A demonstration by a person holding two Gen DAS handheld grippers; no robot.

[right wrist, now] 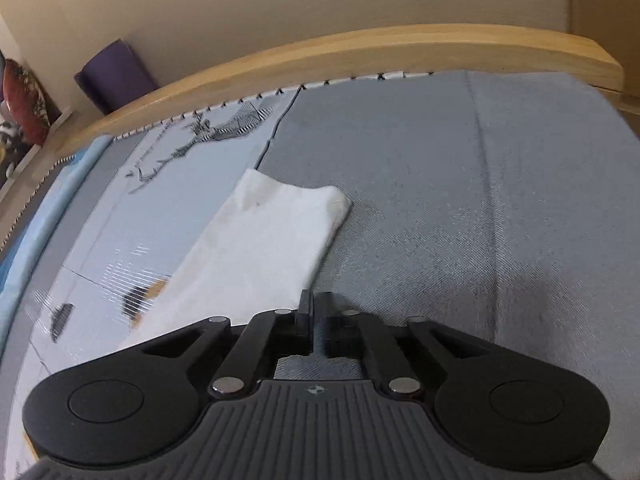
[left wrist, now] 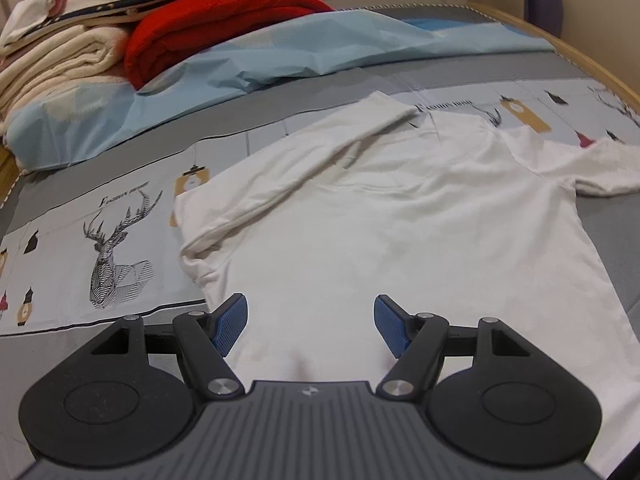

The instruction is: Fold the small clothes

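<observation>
Shirt point(left wrist: 400, 220) mid-fold, one sleeve point(left wrist: 288, 168) laid across.
Left gripper point(left wrist: 310, 328) is held released above the shirt; right gripper point(right wrist: 316, 312), clenched empty, is required at the outstretched sleeve point(right wrist: 264, 240).

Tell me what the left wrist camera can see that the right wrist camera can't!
Only the left wrist view shows the whole white shirt with one sleeve folded across it, the red blanket, the cream towels, the deer print, and the left claw open above the shirt.

Only the right wrist view shows the right claw shut, beside one spread sleeve, and the purple roll.

Both show the grey bedsheet and wooden bed rail.
</observation>
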